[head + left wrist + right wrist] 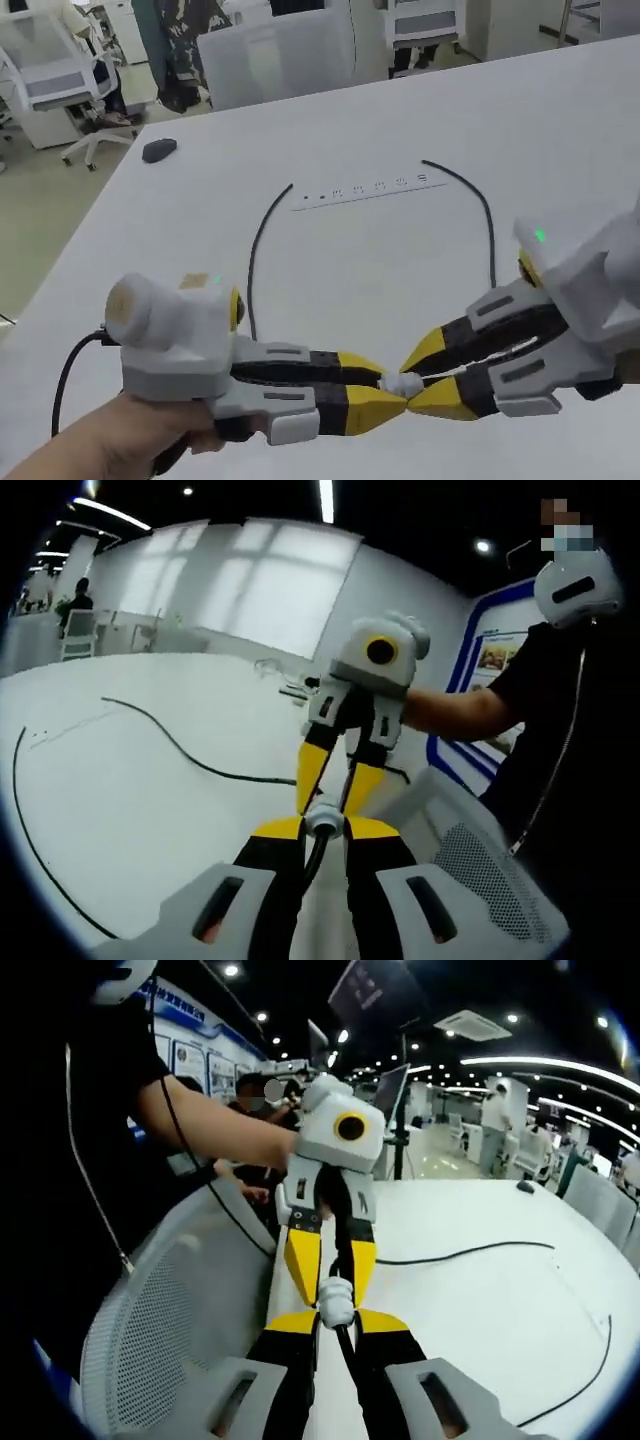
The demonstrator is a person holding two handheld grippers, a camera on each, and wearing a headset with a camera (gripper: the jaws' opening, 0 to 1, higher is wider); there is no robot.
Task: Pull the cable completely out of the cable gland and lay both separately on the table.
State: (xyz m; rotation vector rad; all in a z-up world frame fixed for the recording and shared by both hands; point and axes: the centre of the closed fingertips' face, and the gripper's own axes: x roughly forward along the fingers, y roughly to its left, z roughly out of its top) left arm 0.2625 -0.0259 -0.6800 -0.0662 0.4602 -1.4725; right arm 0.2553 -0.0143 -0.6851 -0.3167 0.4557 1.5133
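A small white cable gland [401, 383] hangs above the table between the tips of both grippers, which meet nose to nose. My left gripper [390, 392], held by a hand at the lower left, is shut on the cable gland [325, 821]. A black cable [314, 858] runs back between its jaws. From the right, my right gripper [417, 380] is shut on the cable right at the gland [337, 1301]. The black cable [349, 1344] passes down between the right gripper's jaws.
A white power strip [365, 188] lies mid-table with a long black cord [254, 250] curving around both its ends. A dark mouse [158, 150] sits at the far left corner. Office chairs [60, 85] stand beyond the table. A person's arm [450, 705] holds the opposite gripper.
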